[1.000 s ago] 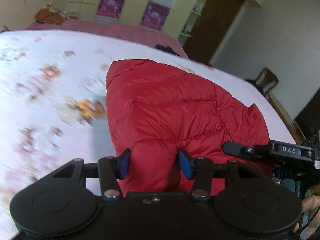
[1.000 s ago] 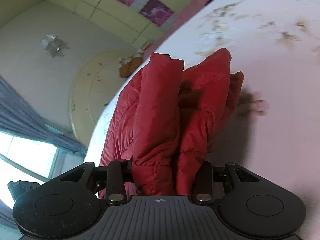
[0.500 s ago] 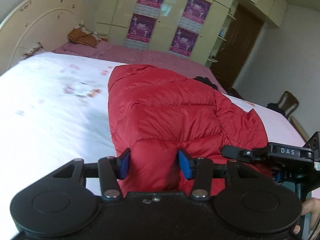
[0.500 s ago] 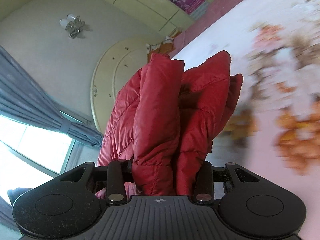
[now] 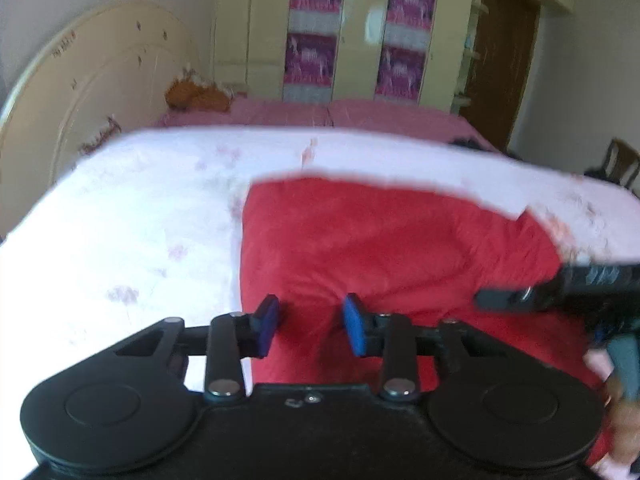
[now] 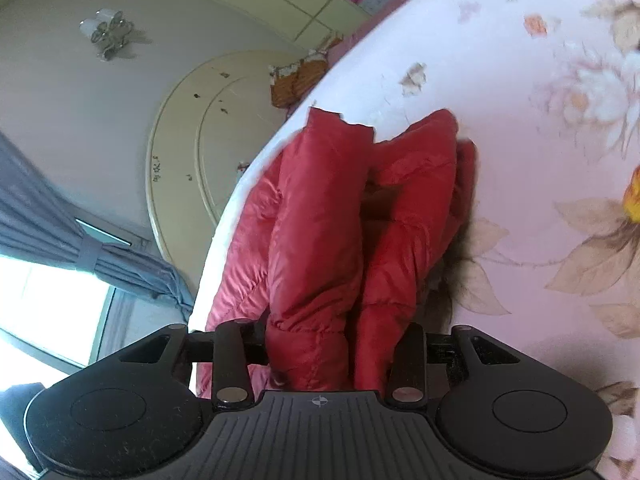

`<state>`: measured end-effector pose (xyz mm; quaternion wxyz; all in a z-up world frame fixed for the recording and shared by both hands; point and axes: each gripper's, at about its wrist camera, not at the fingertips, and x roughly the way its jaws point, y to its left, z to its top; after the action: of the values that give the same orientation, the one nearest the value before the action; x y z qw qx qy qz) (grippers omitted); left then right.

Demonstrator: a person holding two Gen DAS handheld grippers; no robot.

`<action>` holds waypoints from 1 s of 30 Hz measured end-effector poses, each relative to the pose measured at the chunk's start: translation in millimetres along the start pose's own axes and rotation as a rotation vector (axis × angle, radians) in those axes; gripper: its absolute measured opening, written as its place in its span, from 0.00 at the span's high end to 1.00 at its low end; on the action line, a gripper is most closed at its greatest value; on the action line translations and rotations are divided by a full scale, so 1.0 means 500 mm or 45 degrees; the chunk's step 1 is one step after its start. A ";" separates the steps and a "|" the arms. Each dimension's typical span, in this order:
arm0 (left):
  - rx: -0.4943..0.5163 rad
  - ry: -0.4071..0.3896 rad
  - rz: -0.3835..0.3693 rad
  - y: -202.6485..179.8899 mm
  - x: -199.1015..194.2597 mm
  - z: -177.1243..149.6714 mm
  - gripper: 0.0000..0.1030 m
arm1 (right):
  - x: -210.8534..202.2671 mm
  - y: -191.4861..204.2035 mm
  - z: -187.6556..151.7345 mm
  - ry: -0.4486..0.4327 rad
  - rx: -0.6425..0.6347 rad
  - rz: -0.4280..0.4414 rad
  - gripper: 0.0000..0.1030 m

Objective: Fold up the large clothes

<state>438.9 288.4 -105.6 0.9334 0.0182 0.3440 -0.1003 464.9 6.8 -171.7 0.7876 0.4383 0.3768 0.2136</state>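
A red puffer jacket (image 5: 380, 248) lies folded on the white floral bed sheet (image 5: 140, 220). My left gripper (image 5: 310, 322) sits at the jacket's near edge, its blue pads (image 5: 266, 322) apart with red fabric between them; the view is blurred. The other gripper (image 5: 560, 288) shows at the right of this view, over the jacket's right side. In the right wrist view my right gripper (image 6: 336, 344) is shut on a thick bunch of the red jacket (image 6: 320, 216), which stands up between its fingers over the sheet (image 6: 540, 120).
A cream headboard (image 5: 80, 92) stands at the left end of the bed. Pink bedding (image 5: 340, 114) and an orange cushion (image 5: 196, 96) lie at the far side. A wardrobe with purple posters (image 5: 360, 28), a brown door (image 5: 504, 60) and a chair (image 5: 616, 160) stand beyond.
Both cameras have swung. The jacket now lies lower and flatter on the sheet in the left view. The left pads stand slightly wider. The right gripper keeps its hold.
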 end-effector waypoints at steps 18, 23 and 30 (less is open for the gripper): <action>0.000 -0.030 -0.053 0.036 0.040 0.087 0.67 | -0.098 0.169 0.021 -0.338 -0.472 -0.369 0.39; -0.004 0.022 -0.044 0.037 0.111 0.082 0.67 | 0.025 0.208 0.000 -0.223 -0.627 -0.455 0.43; -0.028 0.082 -0.072 0.044 0.160 0.070 0.67 | 0.115 0.114 -0.019 -0.169 -0.575 -0.664 0.45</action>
<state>524.8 292.3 -131.3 0.9188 0.0014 0.3754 -0.1222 492.9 80.0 -149.4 0.9155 0.1550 0.3674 0.0543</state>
